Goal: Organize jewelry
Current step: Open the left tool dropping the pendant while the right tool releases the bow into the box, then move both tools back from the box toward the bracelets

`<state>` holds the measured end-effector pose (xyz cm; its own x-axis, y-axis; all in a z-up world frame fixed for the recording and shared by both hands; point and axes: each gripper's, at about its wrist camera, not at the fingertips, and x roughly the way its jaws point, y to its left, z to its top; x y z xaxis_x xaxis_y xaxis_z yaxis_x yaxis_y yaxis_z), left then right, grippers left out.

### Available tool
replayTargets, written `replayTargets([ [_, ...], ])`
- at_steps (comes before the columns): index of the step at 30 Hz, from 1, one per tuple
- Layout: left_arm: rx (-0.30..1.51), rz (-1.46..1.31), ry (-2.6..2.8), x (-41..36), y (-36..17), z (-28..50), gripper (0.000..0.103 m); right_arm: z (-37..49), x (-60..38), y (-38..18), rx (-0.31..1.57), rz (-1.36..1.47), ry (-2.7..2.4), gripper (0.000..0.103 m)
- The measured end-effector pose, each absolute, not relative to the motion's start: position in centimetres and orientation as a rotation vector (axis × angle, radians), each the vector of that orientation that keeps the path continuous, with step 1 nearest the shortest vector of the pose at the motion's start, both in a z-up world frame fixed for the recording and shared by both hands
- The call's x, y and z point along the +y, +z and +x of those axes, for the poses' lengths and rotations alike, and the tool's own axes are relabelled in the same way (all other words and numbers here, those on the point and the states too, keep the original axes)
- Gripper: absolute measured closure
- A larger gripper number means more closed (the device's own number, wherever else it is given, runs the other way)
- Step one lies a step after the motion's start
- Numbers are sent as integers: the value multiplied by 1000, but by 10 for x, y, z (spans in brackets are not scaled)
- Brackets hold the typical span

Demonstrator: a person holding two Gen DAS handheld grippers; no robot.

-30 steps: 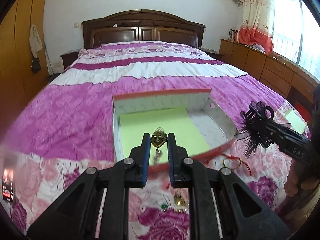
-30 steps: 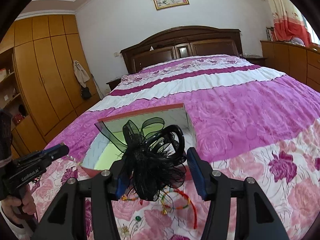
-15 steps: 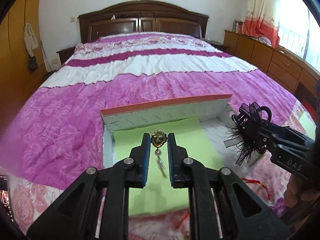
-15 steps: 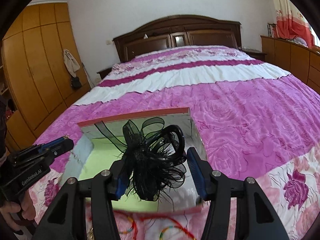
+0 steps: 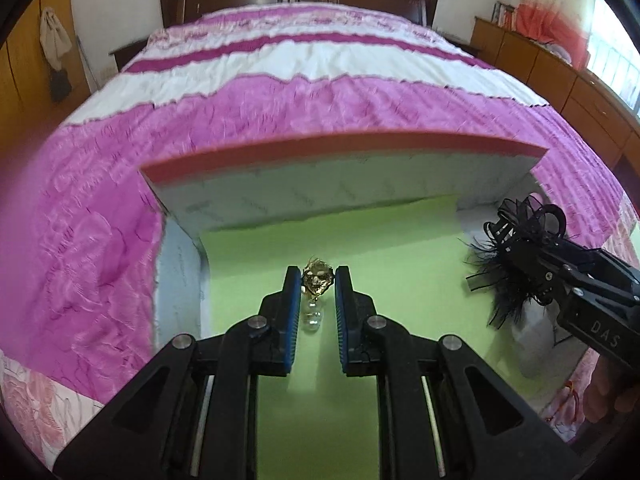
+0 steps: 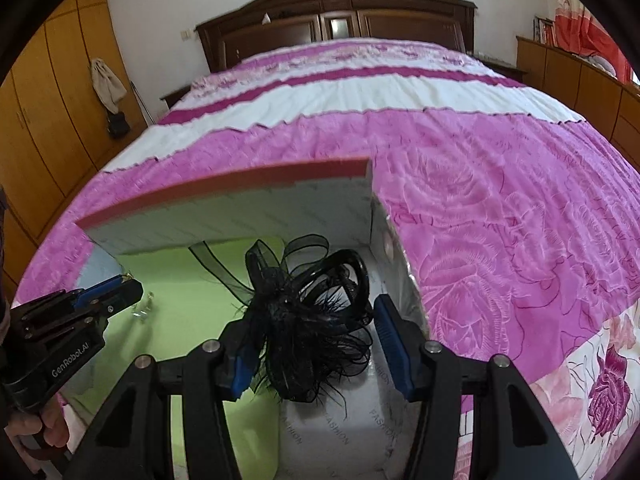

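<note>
Gold earring (image 5: 317, 278) clamped above box (image 5: 340, 188) floor

Bright daylight from the window (image 5: 612, 68), soft shadows, fisheye-bent dark corners, slight motion blur

Earring (image 5: 317, 280): shiny gold metal with a clear glassy drop. Hair clip (image 6: 308, 320): glossy black plastic loops, sheer black mesh ribbon, wispy feathers. Box (image 5: 360, 192): matt white printed card walls, red-orange rim, flat matt green paper liner. Left gripper (image 5: 317, 284) and right gripper (image 6: 316, 320): matt black plastic bodies, ribbed blue rubbery fingers (image 5: 292, 312), bright metal screws. Bedspread (image 6: 500, 184): soft embossed pink cloth. Headboard (image 6: 336, 20): polished dark wood.
</note>
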<state>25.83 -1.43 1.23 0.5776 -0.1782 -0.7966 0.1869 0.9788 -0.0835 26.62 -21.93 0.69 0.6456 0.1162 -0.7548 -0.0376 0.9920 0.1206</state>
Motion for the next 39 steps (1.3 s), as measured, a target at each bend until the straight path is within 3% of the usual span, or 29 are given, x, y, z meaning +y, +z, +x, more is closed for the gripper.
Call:
replayTargets([
  [9,994,-60,-210,-6,0,266,91,273,-210,1,886,19,60,46],
  [11,994,-58,-208,-5,0,265,81,273,-211,1,885,27,66,45],
  [17,960,-35,-224,-10,10,259,69,268,-213,7,867,77,109,35],
  [39,801,-48,-276,-4,79,185,62,174,-235,69,682,194,155,33],
])
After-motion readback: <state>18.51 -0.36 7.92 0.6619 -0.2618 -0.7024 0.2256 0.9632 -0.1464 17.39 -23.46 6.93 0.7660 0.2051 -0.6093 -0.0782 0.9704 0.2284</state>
